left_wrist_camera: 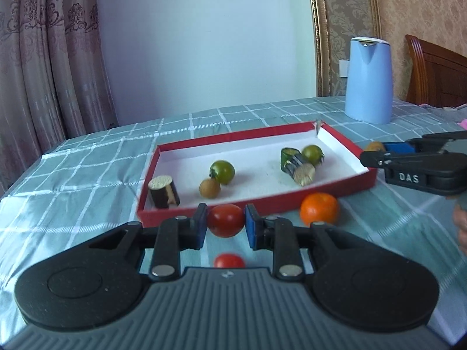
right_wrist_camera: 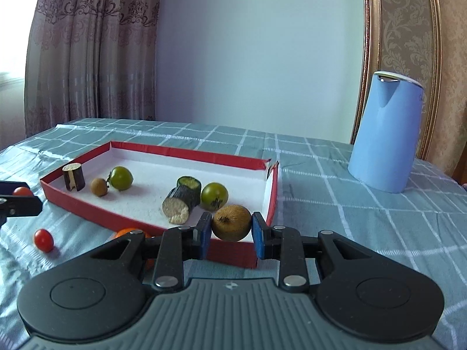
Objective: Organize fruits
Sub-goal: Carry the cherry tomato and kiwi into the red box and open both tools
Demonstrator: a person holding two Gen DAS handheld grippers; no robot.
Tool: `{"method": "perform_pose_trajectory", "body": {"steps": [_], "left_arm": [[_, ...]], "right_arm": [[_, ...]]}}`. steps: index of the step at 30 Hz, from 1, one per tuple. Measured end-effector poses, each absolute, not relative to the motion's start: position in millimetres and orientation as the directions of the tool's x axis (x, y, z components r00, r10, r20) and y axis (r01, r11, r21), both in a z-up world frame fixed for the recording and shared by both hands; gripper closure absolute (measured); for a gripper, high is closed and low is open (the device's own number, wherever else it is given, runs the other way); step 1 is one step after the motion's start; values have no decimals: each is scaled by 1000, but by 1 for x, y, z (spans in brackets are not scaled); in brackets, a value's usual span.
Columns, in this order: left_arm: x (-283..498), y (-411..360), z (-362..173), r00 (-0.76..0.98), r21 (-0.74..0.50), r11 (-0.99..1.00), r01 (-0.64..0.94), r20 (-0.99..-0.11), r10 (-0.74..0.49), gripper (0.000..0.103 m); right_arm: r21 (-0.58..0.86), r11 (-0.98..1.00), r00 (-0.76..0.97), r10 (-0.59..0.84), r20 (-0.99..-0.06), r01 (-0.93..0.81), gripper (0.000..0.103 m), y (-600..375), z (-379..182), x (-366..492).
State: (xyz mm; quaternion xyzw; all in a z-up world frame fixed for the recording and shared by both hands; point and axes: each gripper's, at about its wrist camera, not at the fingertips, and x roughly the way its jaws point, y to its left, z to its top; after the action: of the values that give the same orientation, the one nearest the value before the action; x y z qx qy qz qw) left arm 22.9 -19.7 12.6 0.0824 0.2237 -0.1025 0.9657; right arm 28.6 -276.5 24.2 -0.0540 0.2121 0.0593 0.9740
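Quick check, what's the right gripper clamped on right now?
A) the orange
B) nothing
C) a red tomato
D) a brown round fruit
D: in the right wrist view the right gripper has its blue pads pressed on a brown round fruit, at the near corner of the red box.

Red box (right_wrist_camera: 87, 207) – white inside, red tomato (left_wrist_camera: 226, 220), checked teal tablecloth (left_wrist_camera: 87, 169), blue kettle (right_wrist_camera: 385, 134)

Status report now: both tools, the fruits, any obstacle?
Left tool shut on red tomato. Right tool shut on brown kiwi. Red cardboard tray ahead, nothing blocking.
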Motion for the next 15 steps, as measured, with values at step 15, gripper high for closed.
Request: {"method": "perform_pose_trajectory", "body": {"steps": [15], "left_arm": [[124,-51,2,835,86,970,226,-530,-148,79]], "right_arm": [[-79,993,813,25,-581,-87,74,-270,6,119]]}}
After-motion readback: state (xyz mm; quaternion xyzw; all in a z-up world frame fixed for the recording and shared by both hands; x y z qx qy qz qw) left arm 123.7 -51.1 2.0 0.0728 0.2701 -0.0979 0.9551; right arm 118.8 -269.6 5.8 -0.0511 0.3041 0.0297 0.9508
